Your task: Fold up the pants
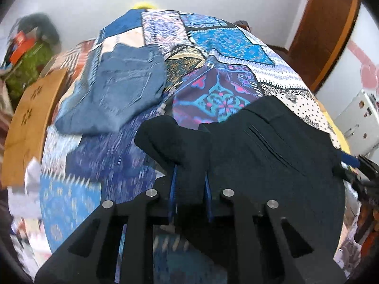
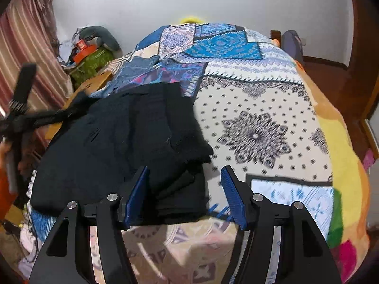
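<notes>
Gripping a fold of the black pants (image 1: pixel 260 146), the left gripper (image 1: pixel 190 189) has its jaws closed on the dark cloth, which bunches up between them. The pants lie on the bed (image 2: pixel 260 99), over the patchwork cover, at the near edge. The right gripper (image 2: pixel 184 189) is open; one corner of the pants lies between its blue pads (image 2: pixel 233 196), but they do not press on it. The garment stretches from one gripper to the other, so its long side runs across, between the two hands. A folded pair of blue jeans (image 1: pixel 123 90) lies farther back on the bed, apart from the black pants. I judge the right gripper must close on its corner first, before both lift together.
</notes>
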`<state>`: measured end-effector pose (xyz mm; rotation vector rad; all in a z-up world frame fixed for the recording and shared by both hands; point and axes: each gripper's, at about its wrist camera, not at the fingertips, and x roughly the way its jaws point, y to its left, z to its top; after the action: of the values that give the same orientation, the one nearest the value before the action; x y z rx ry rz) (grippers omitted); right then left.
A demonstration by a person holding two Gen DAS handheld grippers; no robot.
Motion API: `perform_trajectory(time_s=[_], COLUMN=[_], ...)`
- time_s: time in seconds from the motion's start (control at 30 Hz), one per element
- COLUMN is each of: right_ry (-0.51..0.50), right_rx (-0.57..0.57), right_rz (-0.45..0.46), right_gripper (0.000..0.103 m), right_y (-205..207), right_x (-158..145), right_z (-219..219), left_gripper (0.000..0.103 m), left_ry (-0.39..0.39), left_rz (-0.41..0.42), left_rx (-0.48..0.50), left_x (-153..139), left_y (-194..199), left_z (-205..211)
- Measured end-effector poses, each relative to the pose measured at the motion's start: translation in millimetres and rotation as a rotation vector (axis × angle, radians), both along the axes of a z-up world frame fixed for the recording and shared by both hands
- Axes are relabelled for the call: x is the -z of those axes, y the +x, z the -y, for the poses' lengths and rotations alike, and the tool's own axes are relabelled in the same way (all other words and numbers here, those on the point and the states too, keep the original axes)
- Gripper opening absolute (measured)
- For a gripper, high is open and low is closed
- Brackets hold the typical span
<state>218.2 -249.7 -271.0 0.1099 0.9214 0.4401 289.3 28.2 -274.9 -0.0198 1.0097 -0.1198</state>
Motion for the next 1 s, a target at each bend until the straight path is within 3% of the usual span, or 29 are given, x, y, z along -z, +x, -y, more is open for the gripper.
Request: perform_trajectory(time_s=[0.17, 0.33, 0.43, 0.7, 0.87, 1.0], right_ry=[0.022, 0.060, 0.066, 0.012, 0.004, -0.033], right_rx=[0.019, -0.025, -0.068, -0.125, -0.136, -0.164], right_rz=[0.034, 0.046, 0.047, 0.043, 0.030, 0.052], right_gripper=[0.059, 0.059, 0.059, 0.059, 0.059, 0.059], right_y=[-9, -33, -49, -69, -60, -57], right_x=[-19, -32, -35, -19, -9, -9], right_z=[5, -4, -15, -35, -27, -29], left_gripper=[0.020, 0.020, 0.020, 0.021, 0.034, 0.038], left_ry=[0.024, -0.023, -0.008, 0.025, -0.009, 0.123], left_rz=[0.009, -0.006, 0.006, 0.040, 0.051, 0.117], left_rx=[-0.064, -0.137, -0.143, -0.149, -0.135, -0.145], left_x=[-5, -8, -10, -11, -25, -44], left_y=[-42, -75, -88, -108, -115, -113], left_z=[2, 8, 21, 52, 39, 26])
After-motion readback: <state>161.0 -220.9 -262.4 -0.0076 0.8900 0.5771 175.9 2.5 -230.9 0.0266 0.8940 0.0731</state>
